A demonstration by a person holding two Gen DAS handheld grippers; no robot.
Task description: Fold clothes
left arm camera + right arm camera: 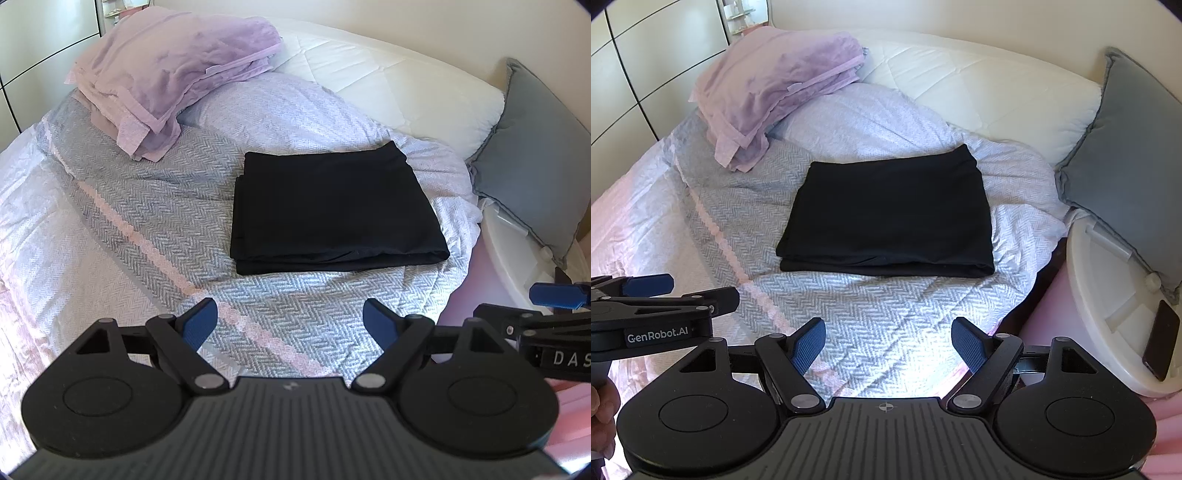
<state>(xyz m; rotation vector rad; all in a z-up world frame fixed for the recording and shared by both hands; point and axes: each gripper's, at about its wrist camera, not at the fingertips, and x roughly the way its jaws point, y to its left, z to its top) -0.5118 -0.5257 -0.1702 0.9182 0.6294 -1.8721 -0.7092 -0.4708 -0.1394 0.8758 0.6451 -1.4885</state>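
A black garment point(328, 210) point(890, 218) lies folded into a neat rectangle in the middle of the bed, on a grey-white herringbone blanket point(155, 206) point(879, 314). My left gripper point(290, 321) hovers over the blanket in front of the garment's near edge, open, nothing between its blue pads. My right gripper point(888, 341) hangs likewise short of the near edge, open and empty. Each gripper shows at the side of the other's view: the right one point(554, 295) and the left one point(650, 284). A crumpled pile of lilac cloth point(173, 74) point(775, 88) rests at the far left.
A white quilted pillow point(388, 81) point(979, 85) lies behind the garment. A grey cushion point(535, 155) point(1126, 155) leans at the right over a white plastic bin lid point(1115, 314) bearing a dark phone point(1161, 339). Wardrobe doors point(646, 55) stand far left. A hand point(602, 406) shows at lower left.
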